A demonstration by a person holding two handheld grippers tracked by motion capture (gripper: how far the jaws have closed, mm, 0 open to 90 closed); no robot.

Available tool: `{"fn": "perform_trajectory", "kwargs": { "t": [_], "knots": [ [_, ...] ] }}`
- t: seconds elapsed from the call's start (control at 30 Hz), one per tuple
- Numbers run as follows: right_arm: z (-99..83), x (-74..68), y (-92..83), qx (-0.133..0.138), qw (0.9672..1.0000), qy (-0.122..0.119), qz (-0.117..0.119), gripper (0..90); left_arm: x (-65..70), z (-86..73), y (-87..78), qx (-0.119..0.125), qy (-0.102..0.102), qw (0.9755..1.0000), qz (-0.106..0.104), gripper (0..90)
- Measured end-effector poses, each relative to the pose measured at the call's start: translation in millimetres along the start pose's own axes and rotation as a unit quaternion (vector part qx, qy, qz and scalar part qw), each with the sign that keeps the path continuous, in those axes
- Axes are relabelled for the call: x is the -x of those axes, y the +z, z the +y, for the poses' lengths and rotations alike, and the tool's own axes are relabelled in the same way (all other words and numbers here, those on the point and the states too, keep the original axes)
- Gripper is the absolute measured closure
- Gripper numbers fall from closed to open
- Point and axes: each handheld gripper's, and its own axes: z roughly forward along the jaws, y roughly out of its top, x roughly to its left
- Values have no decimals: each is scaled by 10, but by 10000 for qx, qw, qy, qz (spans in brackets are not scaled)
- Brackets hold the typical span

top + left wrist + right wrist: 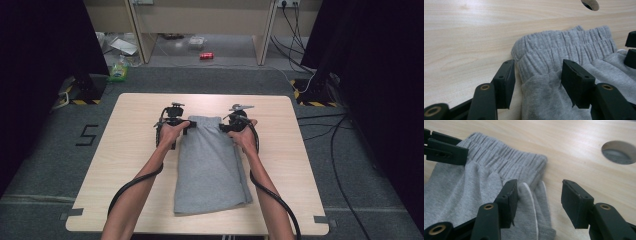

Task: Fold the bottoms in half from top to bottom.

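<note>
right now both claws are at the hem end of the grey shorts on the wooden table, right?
Not the hem end. Both the left claw and the right claw are at the ribbed waistband of the grey shorts on the wooden table; the left gripper view shows it closest.

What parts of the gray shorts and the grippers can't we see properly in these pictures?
- Shorts: their underside, in the high view, lies hidden against the table.
- Shorts' leg ends: cut off by the bottom edge in both gripper views.
- Left gripper: whether its pads touch the waistband cannot be told.
- Right gripper: in the high view the hand covers it.
- Floor clutter: too small to name.
</note>
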Motion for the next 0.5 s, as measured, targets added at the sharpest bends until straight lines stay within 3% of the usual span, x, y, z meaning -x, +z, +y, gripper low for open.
{"fn": "perform_trajectory", "kwargs": {
  "t": [0.27,0.5],
  "knots": [
    [14,6,124,-253,9995,186,56,479,7,-29,38,-14,8,10000,-44,483],
    [-16,-15,245,-401,9990,179,67,497,4,-35,31,-17,75,10000,-48,511]
  ]
}}
